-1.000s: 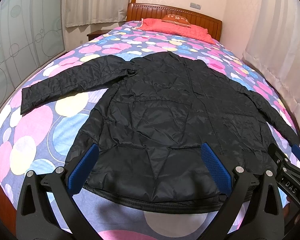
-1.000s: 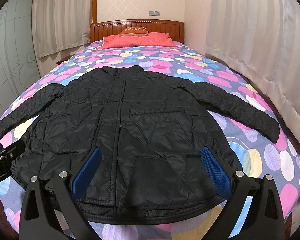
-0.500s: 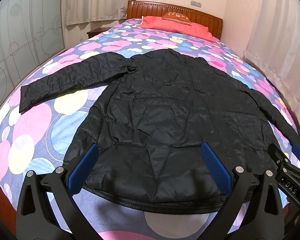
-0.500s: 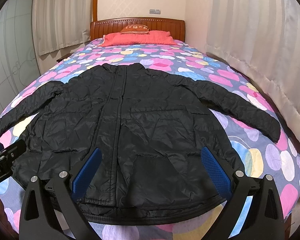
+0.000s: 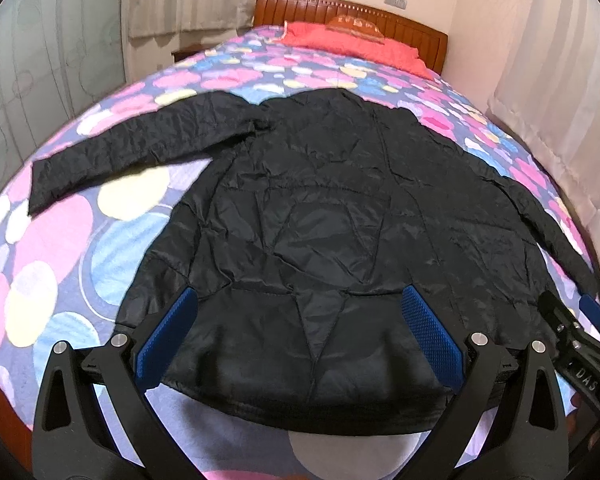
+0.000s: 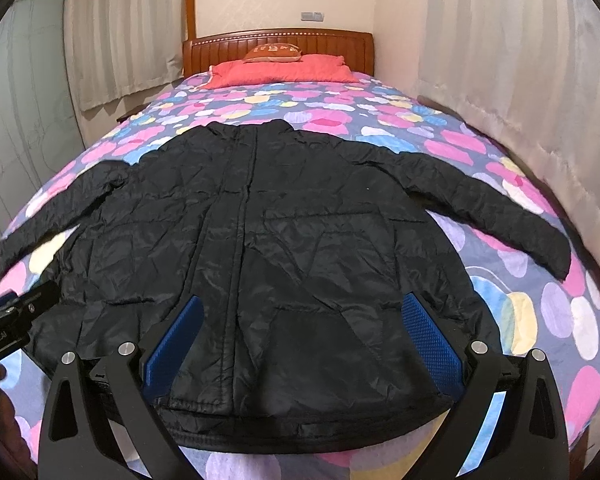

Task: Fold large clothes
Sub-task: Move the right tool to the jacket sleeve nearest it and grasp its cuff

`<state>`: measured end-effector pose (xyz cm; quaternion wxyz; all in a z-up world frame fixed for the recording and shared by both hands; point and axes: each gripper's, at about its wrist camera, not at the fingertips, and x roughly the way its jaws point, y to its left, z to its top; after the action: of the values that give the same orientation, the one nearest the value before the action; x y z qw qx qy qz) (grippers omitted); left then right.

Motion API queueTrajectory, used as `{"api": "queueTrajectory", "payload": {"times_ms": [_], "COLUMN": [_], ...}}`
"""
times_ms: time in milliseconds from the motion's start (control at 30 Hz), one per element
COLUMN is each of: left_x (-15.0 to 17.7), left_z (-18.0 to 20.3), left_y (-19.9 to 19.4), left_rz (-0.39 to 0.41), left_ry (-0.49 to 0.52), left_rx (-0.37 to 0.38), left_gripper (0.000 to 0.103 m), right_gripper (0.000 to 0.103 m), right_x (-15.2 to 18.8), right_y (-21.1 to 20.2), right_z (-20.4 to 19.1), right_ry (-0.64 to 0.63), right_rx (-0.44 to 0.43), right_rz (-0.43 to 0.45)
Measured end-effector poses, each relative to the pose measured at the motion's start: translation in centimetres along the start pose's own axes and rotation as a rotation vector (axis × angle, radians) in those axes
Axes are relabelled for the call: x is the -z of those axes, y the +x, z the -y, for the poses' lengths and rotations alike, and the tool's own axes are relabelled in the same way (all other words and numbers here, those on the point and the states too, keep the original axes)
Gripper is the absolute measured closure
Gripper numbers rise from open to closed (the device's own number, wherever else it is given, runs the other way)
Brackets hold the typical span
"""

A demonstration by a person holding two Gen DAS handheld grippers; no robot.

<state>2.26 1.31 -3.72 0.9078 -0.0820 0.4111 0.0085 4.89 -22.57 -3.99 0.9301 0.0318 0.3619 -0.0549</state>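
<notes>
A black quilted jacket point(image 5: 340, 220) lies flat and spread out on the bed, front up, sleeves out to both sides; it also fills the right wrist view point(image 6: 268, 248). My left gripper point(image 5: 300, 332) is open and empty, held above the jacket's hem on its left half. My right gripper point(image 6: 300, 336) is open and empty, above the hem on the right half. Each gripper shows at the edge of the other's view: the right one point(image 5: 580, 344) and the left one point(image 6: 12, 320).
The bed has a cover with coloured circles point(image 6: 500, 152), a red pillow point(image 6: 284, 68) and a wooden headboard point(image 6: 280, 38) at the far end. Curtains point(image 6: 520, 60) hang close along the right side. A glass wardrobe door point(image 5: 28, 80) stands on the left.
Both grippers have tilted or drawn back slightly, so the jacket sits lower in both views. The jacket has not moved and both jaws stay open.
</notes>
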Motion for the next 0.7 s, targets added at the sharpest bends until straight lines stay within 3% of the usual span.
{"api": "queueTrajectory", "payload": {"times_ms": [100, 167, 200, 233, 267, 300, 333, 400, 433, 533, 700], "left_x": [-0.4, -0.8, -1.0, -1.3, -1.5, -1.7, -1.9, -2.4, -2.5, -3.3, -4.7], "left_z": [-0.8, -1.1, -1.3, -1.6, -1.9, -2.0, -2.0, -2.0, -2.0, -2.2, -3.1], "left_y": [0.8, 1.2, 1.6, 2.0, 2.4, 2.8, 3.0, 3.2, 3.3, 3.6, 5.1], "left_rz": [-0.016, -0.01, -0.021, -0.034, -0.042, -0.045, -0.042, -0.025, -0.015, 0.004, -0.009], "left_ry": [-0.016, -0.01, -0.013, -0.027, -0.037, -0.041, -0.04, -0.053, -0.065, -0.101, -0.123], "left_rx": [0.006, -0.017, -0.028, -0.023, -0.014, -0.015, -0.015, -0.006, -0.004, 0.012, -0.032], "left_gripper": [0.005, 0.042, 0.047, 0.051, 0.052, 0.052, 0.051, 0.028, 0.011, 0.01, 0.01], "right_gripper": [0.005, 0.006, 0.011, 0.034, 0.049, 0.06, 0.06, 0.059, 0.054, 0.029, 0.029], "right_x": [-0.3, -0.5, -0.6, -0.7, -0.7, -0.8, -0.8, -0.9, -1.0, -1.3, -2.2], "right_y": [0.3, 0.7, 0.9, 1.2, 1.5, 2.1, 2.4, 3.1, 3.5, 4.0, 4.5], "right_z": [1.9, 3.0, 3.4, 4.0, 4.5, 5.2, 5.7, 6.8, 7.6, 10.2, 16.8], "right_ry": [0.063, 0.097, 0.105, 0.115, 0.125, 0.145, 0.16, 0.194, 0.212, 0.272, 0.414], "right_rx": [0.001, 0.001, 0.002, 0.003, 0.013, 0.023, 0.017, 0.005, 0.006, 0.019, 0.081], "right_rz": [0.012, 0.014, 0.013, 0.01, 0.002, -0.013, -0.02, -0.034, -0.041, -0.029, 0.027]}}
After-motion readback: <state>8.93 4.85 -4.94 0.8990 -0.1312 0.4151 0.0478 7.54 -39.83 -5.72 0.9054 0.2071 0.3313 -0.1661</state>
